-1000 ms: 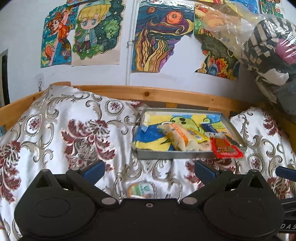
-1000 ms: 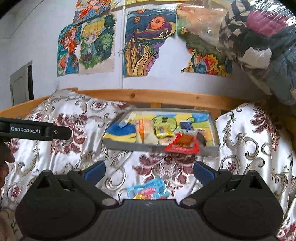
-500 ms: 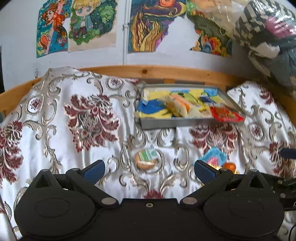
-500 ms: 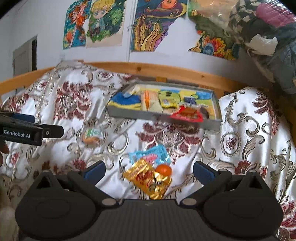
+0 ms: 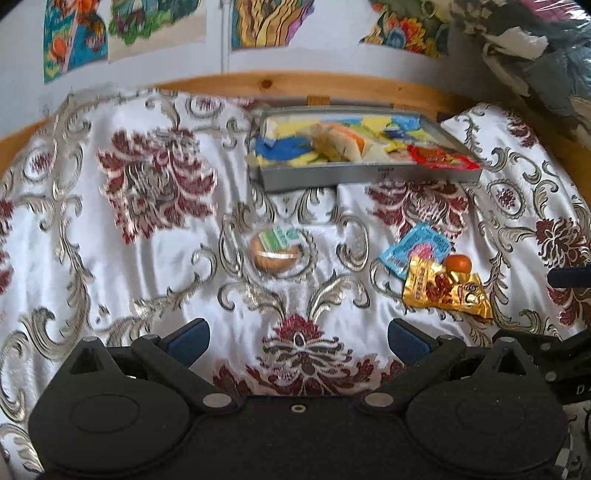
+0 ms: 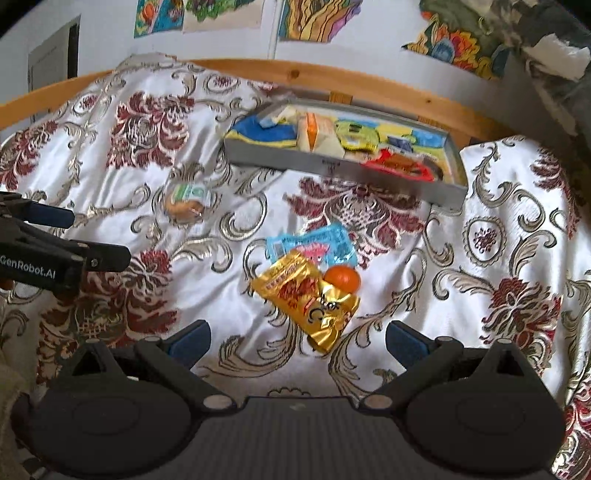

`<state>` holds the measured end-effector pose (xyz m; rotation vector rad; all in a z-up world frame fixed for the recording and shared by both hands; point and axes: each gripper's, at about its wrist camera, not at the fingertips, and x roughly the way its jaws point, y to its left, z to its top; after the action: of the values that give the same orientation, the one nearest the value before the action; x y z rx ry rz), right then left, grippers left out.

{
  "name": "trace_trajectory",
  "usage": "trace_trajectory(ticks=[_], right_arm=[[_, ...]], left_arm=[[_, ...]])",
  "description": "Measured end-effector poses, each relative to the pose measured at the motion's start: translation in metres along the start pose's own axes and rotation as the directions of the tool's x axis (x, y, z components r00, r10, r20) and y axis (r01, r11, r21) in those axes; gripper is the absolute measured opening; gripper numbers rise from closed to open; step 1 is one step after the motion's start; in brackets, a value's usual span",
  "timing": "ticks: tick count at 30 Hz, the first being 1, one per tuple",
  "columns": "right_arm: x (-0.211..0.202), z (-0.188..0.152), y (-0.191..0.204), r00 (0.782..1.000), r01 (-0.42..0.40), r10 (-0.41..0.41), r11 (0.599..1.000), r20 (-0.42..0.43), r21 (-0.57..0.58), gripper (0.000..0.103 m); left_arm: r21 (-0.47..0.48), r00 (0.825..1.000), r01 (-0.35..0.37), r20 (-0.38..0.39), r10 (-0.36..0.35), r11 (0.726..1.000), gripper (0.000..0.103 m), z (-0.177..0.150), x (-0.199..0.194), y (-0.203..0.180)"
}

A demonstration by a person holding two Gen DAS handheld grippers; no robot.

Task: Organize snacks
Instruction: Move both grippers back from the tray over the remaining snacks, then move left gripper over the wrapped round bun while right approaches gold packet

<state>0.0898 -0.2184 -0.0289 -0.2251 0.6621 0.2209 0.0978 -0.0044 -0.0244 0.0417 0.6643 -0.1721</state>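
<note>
Seen left to right across a bed spread with a white, maroon-flowered cover (image 5: 155,229): left gripper (image 5: 298,338) spread wide and empty, blue pads hovering over bare cloth. Ahead of it, alone on the cover, a round brown pastry in a clear wrapper (image 5: 275,248) with a green label. Farther back, against the wooden bed rail (image 5: 332,86), a shallow grey tray (image 5: 354,177) already loaded with packets, a red packet (image 5: 441,158) overhanging its front right rim. Right of the pastry, well apart, a small cluster: light blue packet (image 6: 314,245), gold foil packet (image 6: 308,297) overlapping its near edge, small orange (image 6: 341,277) touching both. Right gripper (image 6: 298,338) likewise parted wide, holding nothing, poised just short of the gold packet. Bright drawings (image 6: 317,18) taped along the wall behind.
</note>
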Motion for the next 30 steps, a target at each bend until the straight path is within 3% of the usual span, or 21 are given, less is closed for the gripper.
trace_trajectory(ticks=[6, 18, 30], right_arm=[[0.007, -0.001, 0.001, 1.000, -0.004, 0.004, 1.000, -0.026, -0.001, 0.103], [0.024, 0.000, -0.004, 0.998, -0.020, 0.022, 0.999, -0.060, 0.041, 0.103], [0.035, 0.002, -0.006, 0.997, -0.027, 0.032, 0.997, -0.076, 0.066, 0.103]], left_arm=[[-0.018, 0.998, 0.003, -0.070, -0.005, 1.000, 0.102, -0.002, 0.013, 0.003], [-0.026, 0.990, 0.040, -0.136, -0.043, 0.999, 0.102, -0.002, 0.028, 0.002], [-0.031, 0.993, 0.019, -0.116, -0.023, 0.999, 0.102, 0.005, 0.042, 0.006]])
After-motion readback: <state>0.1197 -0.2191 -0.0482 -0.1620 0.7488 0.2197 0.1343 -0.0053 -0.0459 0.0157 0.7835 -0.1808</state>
